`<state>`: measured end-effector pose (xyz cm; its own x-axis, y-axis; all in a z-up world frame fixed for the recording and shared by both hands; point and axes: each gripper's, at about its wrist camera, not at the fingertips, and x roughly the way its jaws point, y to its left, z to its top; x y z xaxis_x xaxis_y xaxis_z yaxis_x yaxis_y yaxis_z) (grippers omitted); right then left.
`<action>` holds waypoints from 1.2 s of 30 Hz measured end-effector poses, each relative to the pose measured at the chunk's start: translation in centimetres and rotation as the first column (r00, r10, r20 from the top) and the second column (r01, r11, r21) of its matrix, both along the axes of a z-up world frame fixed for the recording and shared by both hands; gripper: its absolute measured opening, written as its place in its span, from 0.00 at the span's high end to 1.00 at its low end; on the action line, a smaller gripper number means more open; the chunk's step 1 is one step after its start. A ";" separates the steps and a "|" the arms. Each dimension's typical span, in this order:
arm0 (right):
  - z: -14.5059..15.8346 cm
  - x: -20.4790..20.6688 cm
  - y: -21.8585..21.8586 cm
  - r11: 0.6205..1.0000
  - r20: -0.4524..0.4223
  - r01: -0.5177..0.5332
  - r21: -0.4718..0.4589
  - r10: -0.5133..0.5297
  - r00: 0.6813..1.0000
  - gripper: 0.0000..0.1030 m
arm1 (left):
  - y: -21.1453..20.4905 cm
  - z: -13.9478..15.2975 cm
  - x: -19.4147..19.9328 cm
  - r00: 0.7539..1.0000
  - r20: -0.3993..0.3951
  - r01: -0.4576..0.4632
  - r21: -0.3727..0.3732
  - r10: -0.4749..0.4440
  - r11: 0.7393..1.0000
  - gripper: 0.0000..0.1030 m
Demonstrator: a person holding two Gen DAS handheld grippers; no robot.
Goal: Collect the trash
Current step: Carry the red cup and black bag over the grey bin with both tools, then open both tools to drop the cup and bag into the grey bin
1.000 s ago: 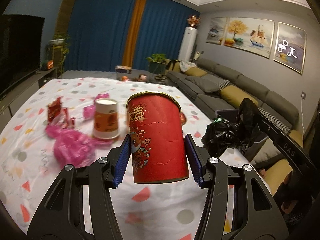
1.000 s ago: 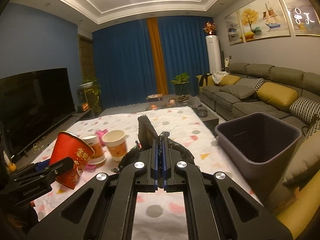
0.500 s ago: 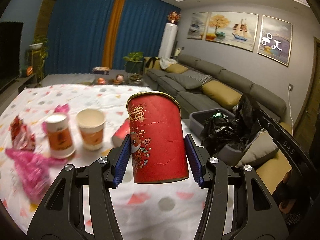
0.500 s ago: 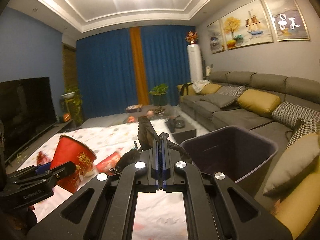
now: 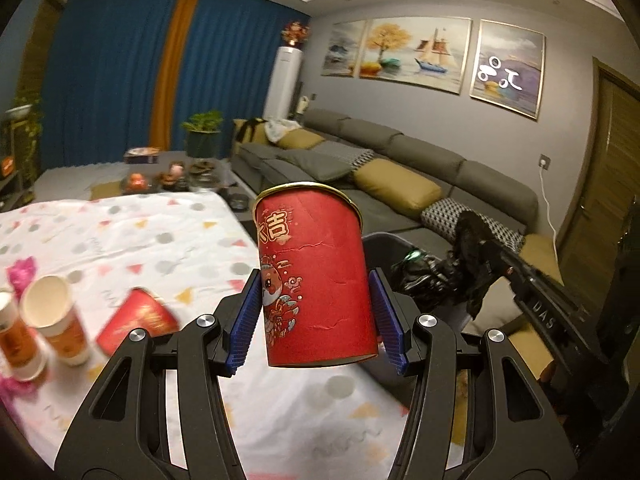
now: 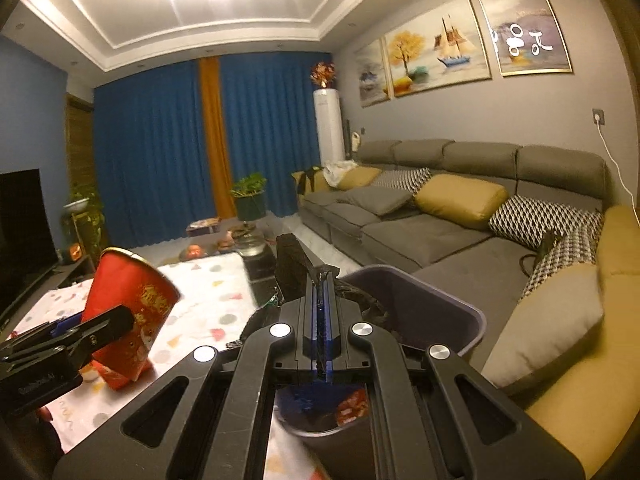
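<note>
Red paper cup [image 5: 316, 276] pinched upright in the left gripper [image 5: 316, 312], raised over the table edge.

Just beyond: dark trash bin [image 6: 468, 312] beside the patterned tablecloth [image 5: 132, 236]. Right gripper [image 6: 322, 300] pressed together on a black trash bag [image 6: 292, 264] (crumpled, over the bin's rim). On the table, two paper cups [image 5: 56, 320] and a red packet [image 5: 136, 320]. Grey sofa [image 6: 424, 236] behind.
</note>
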<state>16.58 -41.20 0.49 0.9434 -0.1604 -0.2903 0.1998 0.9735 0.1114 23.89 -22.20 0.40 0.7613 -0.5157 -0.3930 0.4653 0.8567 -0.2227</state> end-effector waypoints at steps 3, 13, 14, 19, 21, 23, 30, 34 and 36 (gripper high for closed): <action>-0.7 0.5 -1.0 1.000 -0.015 0.009 0.010 -0.009 1.000 0.97 | -2.1 -0.7 1.3 0.999 -0.022 0.033 -0.002 -0.033 0.999 0.49; -2.0 2.1 -2.4 0.999 -0.057 0.008 0.041 -0.006 0.998 0.97 | -6.2 -2.7 4.3 0.992 -0.078 0.095 0.001 -0.095 0.995 0.49; -2.2 2.2 -2.5 0.999 -0.060 0.010 0.042 -0.007 0.998 0.97 | -6.4 -2.9 4.5 0.992 -0.083 0.098 -0.002 -0.098 0.995 0.49; -2.7 2.4 -2.8 0.998 -0.075 0.006 0.055 -0.002 0.997 0.97 | -7.7 -3.8 5.4 0.987 -0.117 0.111 -0.012 -0.112 0.994 0.49; -3.0 2.6 -3.0 0.998 -0.082 0.005 0.058 0.000 0.997 0.97 | -8.1 -4.2 5.5 0.986 -0.123 0.116 -0.007 -0.116 0.993 0.48; -3.1 2.7 -2.9 0.998 -0.090 0.002 0.062 0.003 0.996 0.97 | -8.3 -4.5 5.7 0.984 -0.133 0.120 -0.005 -0.120 0.993 0.48; -3.5 2.8 -2.6 0.997 -0.121 0.006 0.071 0.003 0.993 0.96 | -9.5 -5.3 6.3 0.979 -0.150 0.140 0.005 -0.138 0.990 0.47; -3.7 2.9 -2.6 0.997 -0.137 0.010 0.073 0.000 0.991 0.96 | -9.9 -5.9 6.4 0.974 -0.169 0.157 0.003 -0.154 0.988 0.46; -3.6 2.9 -2.6 0.997 -0.145 0.014 0.076 -0.003 0.989 0.96 | -10.0 -6.2 6.5 0.970 -0.180 0.167 0.000 -0.164 0.986 0.45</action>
